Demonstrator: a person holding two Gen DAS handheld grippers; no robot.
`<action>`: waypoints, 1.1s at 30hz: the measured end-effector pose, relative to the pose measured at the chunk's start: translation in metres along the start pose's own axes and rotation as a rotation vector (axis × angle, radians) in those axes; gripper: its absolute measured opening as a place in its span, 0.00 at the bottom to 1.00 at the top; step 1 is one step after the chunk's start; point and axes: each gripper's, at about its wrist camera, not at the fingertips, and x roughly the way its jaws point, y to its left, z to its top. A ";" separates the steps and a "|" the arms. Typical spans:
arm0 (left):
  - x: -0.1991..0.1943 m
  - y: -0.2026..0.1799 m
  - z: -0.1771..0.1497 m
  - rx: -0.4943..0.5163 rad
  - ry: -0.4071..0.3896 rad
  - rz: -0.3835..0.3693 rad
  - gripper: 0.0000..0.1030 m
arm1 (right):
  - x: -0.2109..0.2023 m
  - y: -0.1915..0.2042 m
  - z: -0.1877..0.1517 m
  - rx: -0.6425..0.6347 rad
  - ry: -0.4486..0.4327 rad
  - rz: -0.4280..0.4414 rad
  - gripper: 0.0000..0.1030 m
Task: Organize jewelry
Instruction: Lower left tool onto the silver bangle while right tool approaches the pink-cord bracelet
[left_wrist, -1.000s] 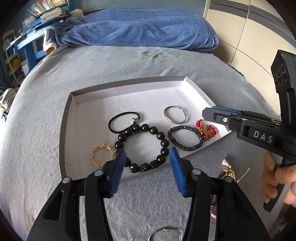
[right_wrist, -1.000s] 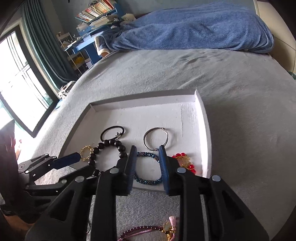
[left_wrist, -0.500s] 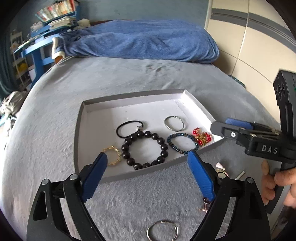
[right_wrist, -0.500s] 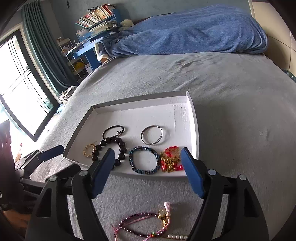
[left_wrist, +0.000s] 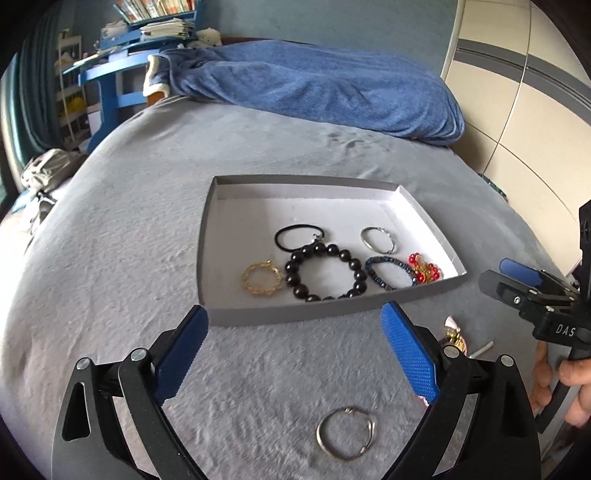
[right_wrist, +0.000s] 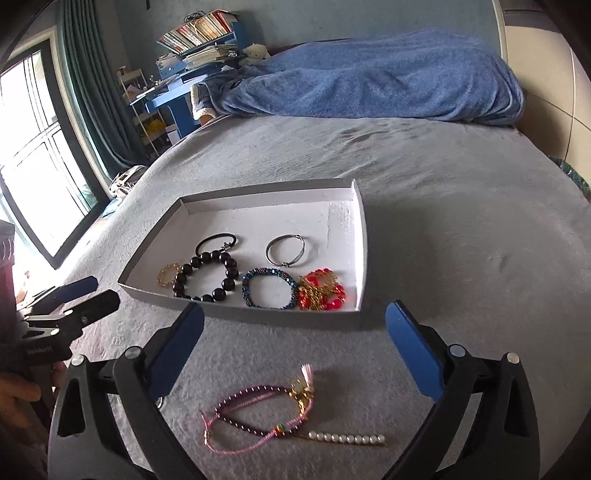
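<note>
Both grippers were spread wide and empty: left gripper (left_wrist: 295, 354) and right gripper (right_wrist: 295, 354) each sat back from the tray (left_wrist: 295, 314), over bare grey bedspread (left_wrist: 110, 240). A second earlier both sets of jaws were narrow and right up at the tray's near wall; since then they opened and backed off toward the person. Read: last drops were finished, both tools freed for the next pick.

In the tray: gold chain bracelet (left_wrist: 260, 278), black bead bracelet (left_wrist: 325, 273), black cord loop (left_wrist: 299, 238), silver bangle (left_wrist: 378, 240), blue bead bracelet (left_wrist: 389, 271), red-and-gold piece (left_wrist: 424, 267). None overlapped badly; the cord loop touched the black beads.

Not yet in the tray, on the bedspread:
- silver ring bangle (left_wrist: 345, 434), just ahead of the left jaws, between them
- purple bead bracelet with pink cord and tassel (right_wrist: 258, 413), between the right jaws
- pearl bar (right_wrist: 347, 438), touching or just beside that cord's end

Roughly two-thirds done, I'd judge. Likely next: each gripper drops onto the piece already lined up under it. The cord tangle may drag the pearl bar along.
</note>
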 end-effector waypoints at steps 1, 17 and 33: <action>-0.002 0.000 -0.003 0.002 0.001 -0.002 0.92 | -0.001 0.000 -0.002 -0.001 -0.001 -0.002 0.95; -0.017 -0.014 -0.039 0.056 0.025 -0.026 0.93 | -0.011 -0.001 -0.054 -0.065 0.034 -0.035 0.95; -0.014 -0.030 -0.067 0.200 0.096 -0.066 0.93 | -0.018 -0.009 -0.096 -0.109 0.094 -0.053 0.95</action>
